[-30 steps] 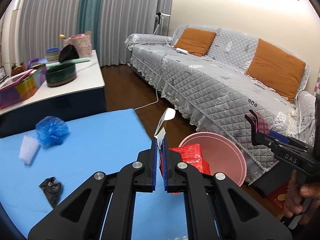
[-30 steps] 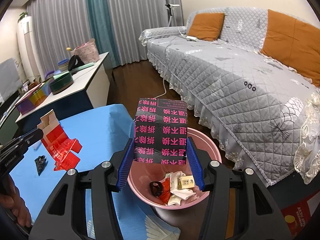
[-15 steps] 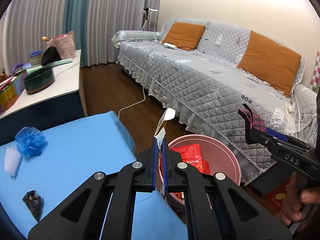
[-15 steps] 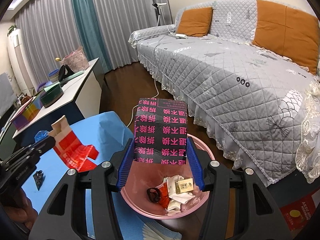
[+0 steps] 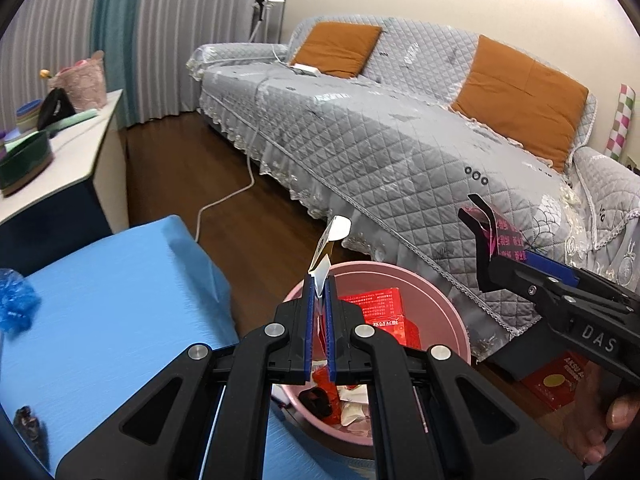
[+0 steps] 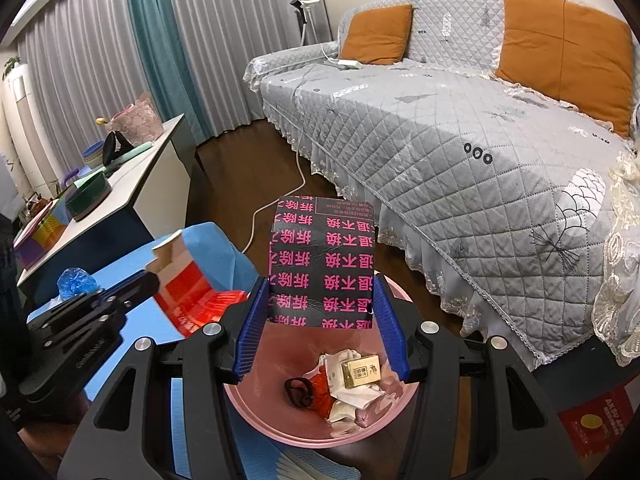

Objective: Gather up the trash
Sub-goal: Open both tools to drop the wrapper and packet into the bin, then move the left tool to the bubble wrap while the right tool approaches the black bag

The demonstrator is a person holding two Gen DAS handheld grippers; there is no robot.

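sofa (image 6: pixel 460 128) behind, blue tabletop (image 5: pixel 112 312) on the left, pink bin (image 6: pixel 280 416) on the floor between them, already part full. right claw (image 6: pixel 320 312) spread wide, clamping the black pouch (image 6: pixel 322 260) by its side edges, directly over the bin so it should fall straight in. left claw (image 5: pixel 318 308) nearly closed, pinching the flattened red carton (image 6: pixel 188 284) by its flap above the rim, looks queued for the same drop. blue wad (image 5: pixel 14 304) and a dark scrap (image 5: pixel 28 428) not yet collected.

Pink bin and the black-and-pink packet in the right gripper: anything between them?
Nothing. In the right wrist view the packet hangs over the pink bin with only air above the trash inside.
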